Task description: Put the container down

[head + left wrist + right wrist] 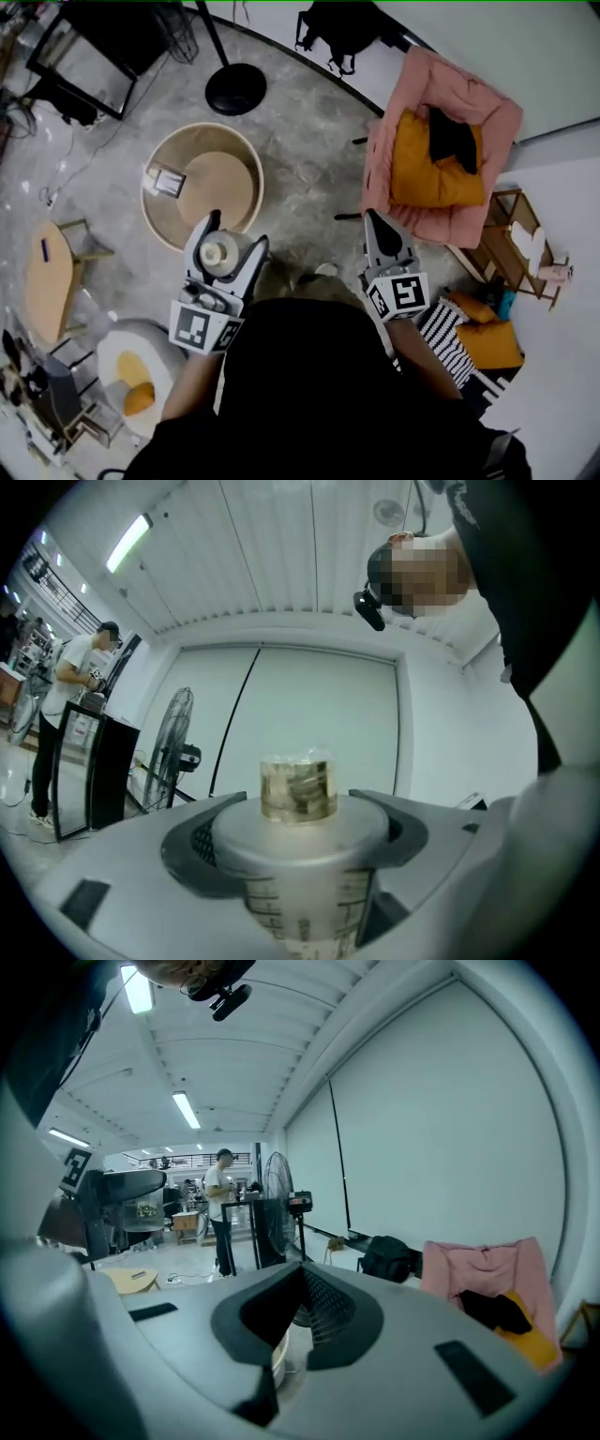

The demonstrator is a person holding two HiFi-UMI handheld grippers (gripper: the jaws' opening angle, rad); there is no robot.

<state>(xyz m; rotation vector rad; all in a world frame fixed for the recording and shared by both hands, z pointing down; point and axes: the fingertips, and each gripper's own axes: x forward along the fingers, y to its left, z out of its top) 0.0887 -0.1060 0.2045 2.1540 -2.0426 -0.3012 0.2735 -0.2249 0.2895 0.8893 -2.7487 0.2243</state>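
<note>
I see a round, smooth wooden table point(161, 217) below. My left gripper point(234, 232) clamps the container point(300, 883), a translucent graduated cup with a grey lid and clear cap, held aloft by the table's edge. My right gripper point(371, 218) is closed, empty.

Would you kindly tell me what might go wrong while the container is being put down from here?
1. The left tool holds the container near its lid, well above the floor; a slip would likely drop it.
2. The round table below carries a small item near its left side; the container might land on it and tip.
3. The right tool is shut, so it cannot steady the container.
</note>
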